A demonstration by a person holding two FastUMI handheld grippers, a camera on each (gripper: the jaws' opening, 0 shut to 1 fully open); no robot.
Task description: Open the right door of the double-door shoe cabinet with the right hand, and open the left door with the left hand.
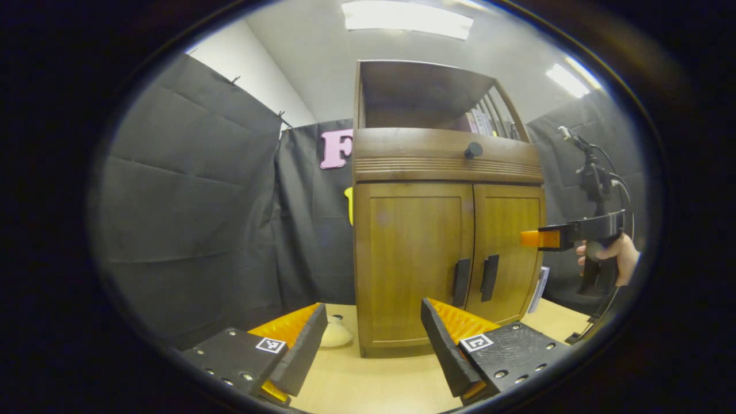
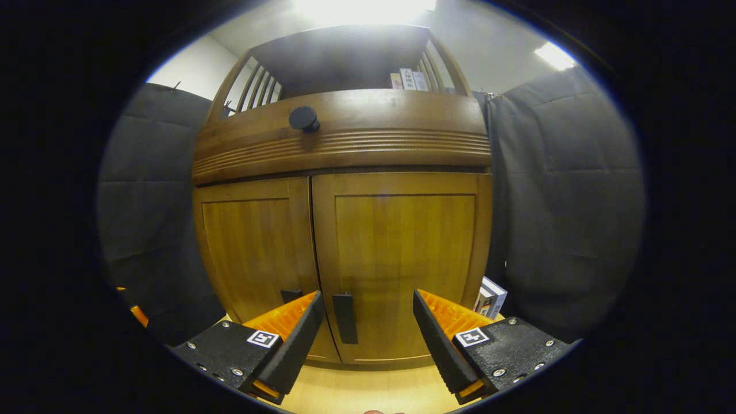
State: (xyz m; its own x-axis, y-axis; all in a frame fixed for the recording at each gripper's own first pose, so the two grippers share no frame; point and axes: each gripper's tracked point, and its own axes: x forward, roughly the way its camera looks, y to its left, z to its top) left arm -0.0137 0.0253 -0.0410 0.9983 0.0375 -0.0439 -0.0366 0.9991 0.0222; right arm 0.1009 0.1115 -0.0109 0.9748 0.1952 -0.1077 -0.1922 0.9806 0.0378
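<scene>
The shoe cabinet (image 2: 345, 230) stood on the tabletop (image 1: 368, 379) with both doors shut, its right door handle (image 2: 345, 318) framed between the spread right tongs (image 2: 365, 339), seemingly lined up for a grasp, while the left tongs (image 1: 374, 345), also apart, waited farther back.

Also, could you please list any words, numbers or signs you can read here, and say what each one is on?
Shelf books, on top of the cabinet: print on the spines, too small and blurred to read.
Floor books, beside the cabinet: nothing legible.
Square marker on the right gripper: a black-and-white pattern, no words.
So no text can be quoted.
</scene>
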